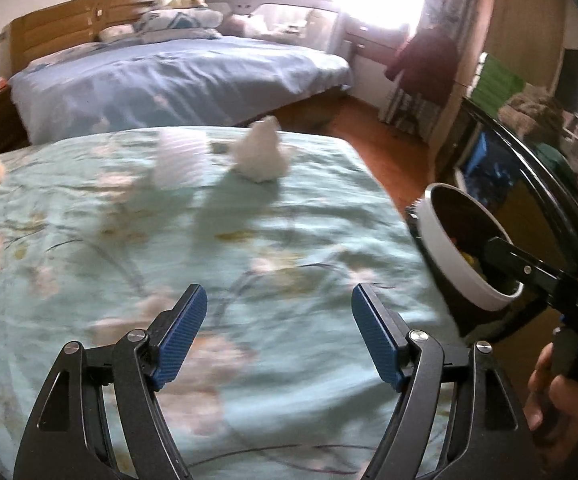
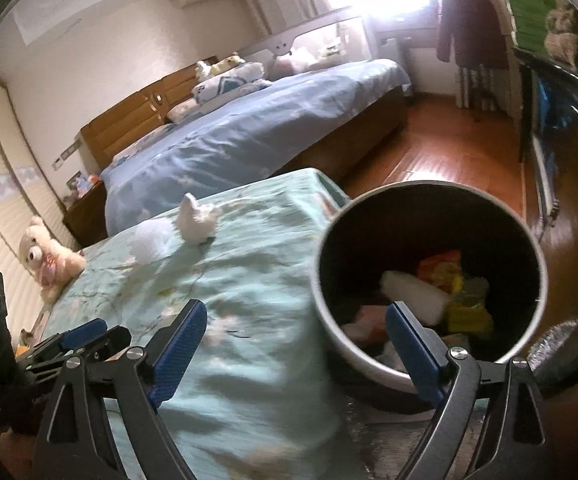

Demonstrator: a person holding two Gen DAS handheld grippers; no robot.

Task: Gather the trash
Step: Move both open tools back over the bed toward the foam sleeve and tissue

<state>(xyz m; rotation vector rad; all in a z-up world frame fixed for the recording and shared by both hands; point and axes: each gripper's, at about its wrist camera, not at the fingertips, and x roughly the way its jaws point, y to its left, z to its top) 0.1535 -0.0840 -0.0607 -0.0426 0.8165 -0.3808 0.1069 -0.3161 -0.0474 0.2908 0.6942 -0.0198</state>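
A crumpled white tissue (image 1: 263,152) (image 2: 197,220) lies at the far end of the pale green floral quilt (image 1: 209,240), with a blurred white fluffy wad (image 1: 179,160) (image 2: 151,242) beside it. My left gripper (image 1: 279,320) hovers over the near part of the quilt, open, nothing between its blue pads. Beside the bed stands a round dark trash bin (image 1: 435,240) (image 2: 369,232) holding a white roll (image 2: 413,296) and orange and yellow wrappers. My right gripper (image 2: 297,336) is open and empty at the bin's near rim. In the left wrist view one of its fingers (image 1: 509,258) reaches over the bin.
A teddy bear (image 2: 45,260) sits at the quilt's left edge. Behind is a larger bed with a blue cover (image 1: 177,76). Wooden floor (image 2: 441,152) runs past the bin to a dark cabinet (image 2: 545,128). A hand (image 1: 557,392) holds the right gripper's handle.
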